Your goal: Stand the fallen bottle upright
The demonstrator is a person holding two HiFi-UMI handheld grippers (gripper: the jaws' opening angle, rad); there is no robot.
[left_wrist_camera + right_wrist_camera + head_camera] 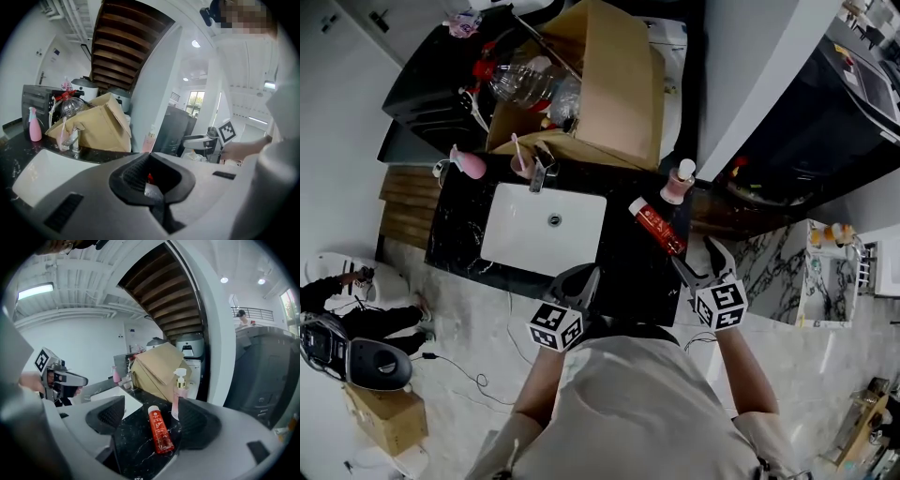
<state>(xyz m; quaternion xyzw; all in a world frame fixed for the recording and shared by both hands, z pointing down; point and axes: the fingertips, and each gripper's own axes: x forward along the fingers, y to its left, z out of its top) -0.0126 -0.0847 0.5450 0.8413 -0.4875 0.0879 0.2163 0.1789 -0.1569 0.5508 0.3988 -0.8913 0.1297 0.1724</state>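
The task is at the approach step: nothing is gripped yet. At the counter's (623, 267) front edge the left gripper (152, 185) hangs with its jaws pressed together and nothing between them, over the strip between the sink (525, 234) and the front edge. The right gripper (154, 418) hovers near the front right corner with its jaws spread wide, sighting down the fallen red bottle (159, 430) without touching it.

The bottle lies on its side on the bare black stone between the sink's right rim and the counter's right edge. Its base is toward the gripper and its white cap points away.

The next move probably calls for lowering the spread jaws across the bottle's body, closing on it, and tipping the cap end up so the base settles on the stone.

Room is tight on the far side. A pink pump bottle (179, 397) stands just beyond the cap near the back right corner, and could be knocked. The right edge is close, so standing the bottle toward the sink side looks safer. A cardboard box (614, 84) crowds the back edge.
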